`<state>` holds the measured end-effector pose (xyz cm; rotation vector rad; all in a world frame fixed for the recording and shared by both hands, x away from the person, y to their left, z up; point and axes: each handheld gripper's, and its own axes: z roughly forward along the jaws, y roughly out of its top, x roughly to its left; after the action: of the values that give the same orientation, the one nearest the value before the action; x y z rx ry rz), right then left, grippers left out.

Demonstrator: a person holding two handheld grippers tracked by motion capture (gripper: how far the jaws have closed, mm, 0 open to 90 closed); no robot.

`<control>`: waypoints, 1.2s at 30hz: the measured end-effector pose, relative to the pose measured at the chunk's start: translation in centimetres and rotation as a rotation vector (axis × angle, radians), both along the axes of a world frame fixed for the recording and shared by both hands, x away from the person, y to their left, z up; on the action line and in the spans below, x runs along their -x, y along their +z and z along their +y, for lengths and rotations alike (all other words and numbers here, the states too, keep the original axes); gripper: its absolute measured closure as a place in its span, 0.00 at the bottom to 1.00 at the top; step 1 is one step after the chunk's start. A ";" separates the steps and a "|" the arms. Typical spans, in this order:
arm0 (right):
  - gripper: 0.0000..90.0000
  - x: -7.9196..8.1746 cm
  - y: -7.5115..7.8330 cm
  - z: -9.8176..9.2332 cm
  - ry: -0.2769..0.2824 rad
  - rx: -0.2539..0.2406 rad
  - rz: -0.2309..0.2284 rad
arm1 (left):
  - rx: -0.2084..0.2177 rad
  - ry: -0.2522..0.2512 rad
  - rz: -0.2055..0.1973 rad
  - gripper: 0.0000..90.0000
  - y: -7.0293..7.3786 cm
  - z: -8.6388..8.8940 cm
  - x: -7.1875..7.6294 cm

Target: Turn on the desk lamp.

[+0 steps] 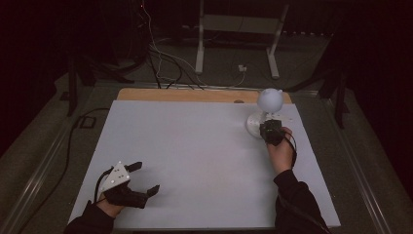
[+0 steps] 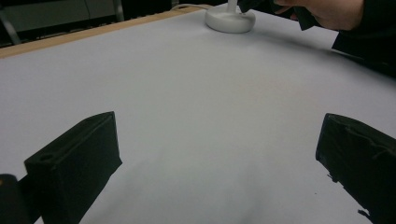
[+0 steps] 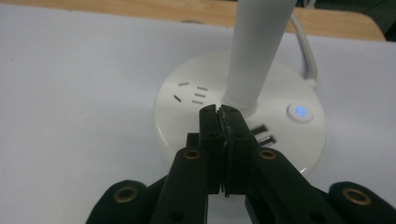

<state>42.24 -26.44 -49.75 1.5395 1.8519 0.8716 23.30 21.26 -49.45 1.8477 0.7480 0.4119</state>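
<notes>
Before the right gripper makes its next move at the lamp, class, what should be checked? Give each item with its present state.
1. Right gripper jaws closed, nothing between them: ok.
2. Its tips are over the lamp base, beside the stem: ok.
3. Tips aligned with the lit blue button: not ok; the button lies off to one side.
4. Tips touching the base: cannot tell.
5. Left gripper open and resting away from the lamp, at the near left of the white table surface: ok.
6. Lamp cord clear of the jaws, trailing behind the base: ok.
</notes>
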 end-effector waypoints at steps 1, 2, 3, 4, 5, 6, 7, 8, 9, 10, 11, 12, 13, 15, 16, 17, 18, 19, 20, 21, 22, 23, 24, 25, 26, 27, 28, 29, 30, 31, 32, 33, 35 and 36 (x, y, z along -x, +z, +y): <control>0.98 0.0 -0.1 0.0 0.001 0.006 0.000 | 0.002 0.001 0.000 0.00 0.0 0.0 0.0; 0.98 0.0 -0.2 0.0 0.002 0.010 0.001 | 0.004 0.002 0.000 0.00 0.0 0.0 0.0; 0.98 0.0 -0.3 -0.1 0.003 0.012 0.002 | 0.003 0.003 0.002 0.00 0.0 0.0 0.0; 0.99 0.0 -0.3 -0.1 0.003 0.012 0.000 | 0.002 0.003 0.003 0.00 0.0 0.0 0.0; 0.99 0.0 -0.4 -0.1 -0.001 0.010 0.001 | 0.000 0.002 0.002 0.00 0.0 0.0 0.0; 0.99 0.0 -0.5 -0.1 -0.001 0.010 0.001 | 0.000 0.000 0.002 0.00 0.0 0.0 0.0; 0.99 0.0 -0.5 -0.1 0.001 0.013 -0.001 | 0.002 0.000 0.001 0.00 0.0 0.0 0.0; 1.00 -0.1 -0.5 -0.1 -0.001 0.016 -0.001 | 0.002 0.001 0.002 0.00 0.0 0.0 0.0; 1.00 -0.1 -0.6 -0.1 -0.001 0.015 0.000 | -0.001 0.001 0.004 0.00 0.0 0.0 0.0; 1.00 -0.1 -0.6 0.0 -0.001 0.014 -0.001 | -0.001 0.000 0.004 0.00 0.0 0.0 0.0; 1.00 -0.1 -0.6 0.0 0.000 0.017 -0.003 | 0.001 0.000 0.003 0.00 0.0 0.0 0.0; 1.00 -0.1 -0.6 0.0 0.005 0.023 -0.003 | 0.001 0.000 0.005 0.00 0.0 0.0 0.0; 1.00 -0.1 -0.6 0.1 0.012 0.038 -0.004 | 0.002 0.000 0.004 0.00 0.0 0.0 0.0; 1.00 -0.1 -0.6 0.2 0.022 0.055 -0.007 | -0.001 -0.001 0.006 0.00 0.0 0.0 -0.1; 1.00 -0.1 -0.6 0.3 0.027 0.059 -0.008 | -0.001 -0.001 0.007 0.00 0.0 0.0 0.0; 1.00 -0.1 -0.6 0.3 0.028 0.066 -0.008 | -0.003 -0.003 0.006 0.00 0.0 0.0 0.0; 1.00 -0.1 -0.6 0.4 0.028 0.071 -0.008 | -0.003 -0.004 0.006 0.00 0.0 0.0 0.0; 1.00 -0.1 -0.6 0.4 0.028 0.075 -0.010 | -0.001 -0.004 0.005 0.00 0.0 0.0 0.0; 1.00 0.0 -0.6 0.4 0.026 0.073 -0.012 | -0.001 -0.003 0.008 0.00 0.0 0.0 -0.1; 1.00 0.0 -0.7 0.4 0.022 0.067 -0.012 | -0.002 -0.003 0.009 0.00 -0.1 0.0 -0.1; 1.00 0.0 -0.7 0.4 0.020 0.067 -0.013 | -0.002 -0.003 0.008 0.00 -0.1 0.0 -0.1; 1.00 0.0 -0.7 0.4 0.018 0.067 -0.013 | -0.003 -0.004 0.007 0.00 0.0 0.0 0.0; 1.00 0.0 -0.7 0.4 0.018 0.073 -0.011 | -0.003 -0.004 0.007 0.00 0.0 0.0 0.0; 1.00 0.0 -0.7 0.5 0.019 0.082 -0.014 | -0.002 -0.005 0.007 0.00 0.0 0.0 -0.1; 1.00 0.1 -0.8 0.5 0.014 0.080 -0.018 | -0.002 -0.005 0.008 0.00 -0.1 -0.1 -0.1; 1.00 0.1 -0.8 0.5 0.008 0.073 -0.023 | -0.004 -0.005 0.008 0.00 -0.1 -0.1 0.0; 1.00 0.1 -0.9 0.5 0.004 0.066 -0.025 | -0.004 -0.005 0.006 0.00 0.0 -0.1 0.0; 1.00 0.2 -0.9 0.5 0.000 0.059 -0.025 | -0.005 -0.006 0.006 0.00 0.0 0.0 0.0; 1.00 0.2 -0.9 0.5 0.000 0.061 -0.028 | -0.004 -0.006 0.006 0.00 0.0 0.0 0.0; 1.00 0.2 -0.9 0.5 0.002 0.068 -0.031 | -0.002 -0.005 0.006 0.00 0.0 0.0 0.0; 1.00 0.2 -0.9 0.5 0.005 0.066 -0.028 | -0.002 -0.005 0.008 0.00 0.0 0.0 0.0; 1.00 0.1 -0.8 0.4 0.003 0.049 -0.020 | -0.002 -0.004 0.007 0.00 0.0 0.0 0.0; 1.00 0.0 -0.5 0.0 0.002 0.010 -0.018 | -0.002 -0.004 0.007 0.00 0.0 0.0 0.0; 1.00 0.0 -0.3 -0.1 0.004 -0.004 -0.033 | 0.000 -0.003 0.006 0.00 0.0 0.0 -0.1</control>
<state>42.21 -26.51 -50.01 1.5153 1.8315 0.8977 23.36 21.24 -49.48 1.8505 0.7486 0.4048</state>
